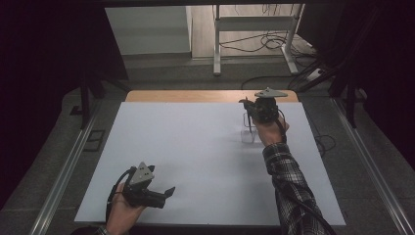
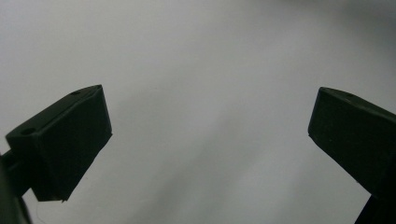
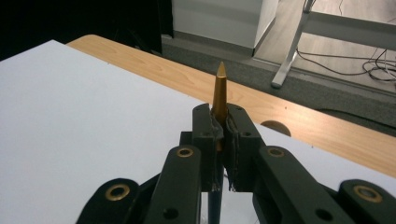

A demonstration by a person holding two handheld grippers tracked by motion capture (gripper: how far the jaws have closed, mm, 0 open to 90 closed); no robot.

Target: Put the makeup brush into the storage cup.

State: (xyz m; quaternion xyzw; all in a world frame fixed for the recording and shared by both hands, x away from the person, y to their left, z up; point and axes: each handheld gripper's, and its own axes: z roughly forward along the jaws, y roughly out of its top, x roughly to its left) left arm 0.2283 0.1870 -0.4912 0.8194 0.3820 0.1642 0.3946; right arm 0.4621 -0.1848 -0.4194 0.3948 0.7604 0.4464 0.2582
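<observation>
A pen with a gold pointed tip (image 3: 220, 91) stands clamped between the jaws of my right gripper (image 3: 223, 123), tip up in the right gripper view. In the high view, my right gripper (image 1: 248, 104) is at the far right of the white table top (image 1: 195, 147), and the pen's dark shaft (image 1: 250, 121) hangs down from it towards a small clear container (image 1: 248, 136). Whether the shaft touches the container cannot be told. Near the front left edge, my left gripper (image 1: 169, 192) lies low in a hand. Its jaws (image 2: 210, 135) stand wide apart over bare white surface.
A strip of wooden table edge (image 1: 195, 95) runs along the far side of the white top. Beyond it are grey floor, a white metal frame (image 1: 254, 29) and loose cables (image 1: 274, 41). Dark curtains close in both sides.
</observation>
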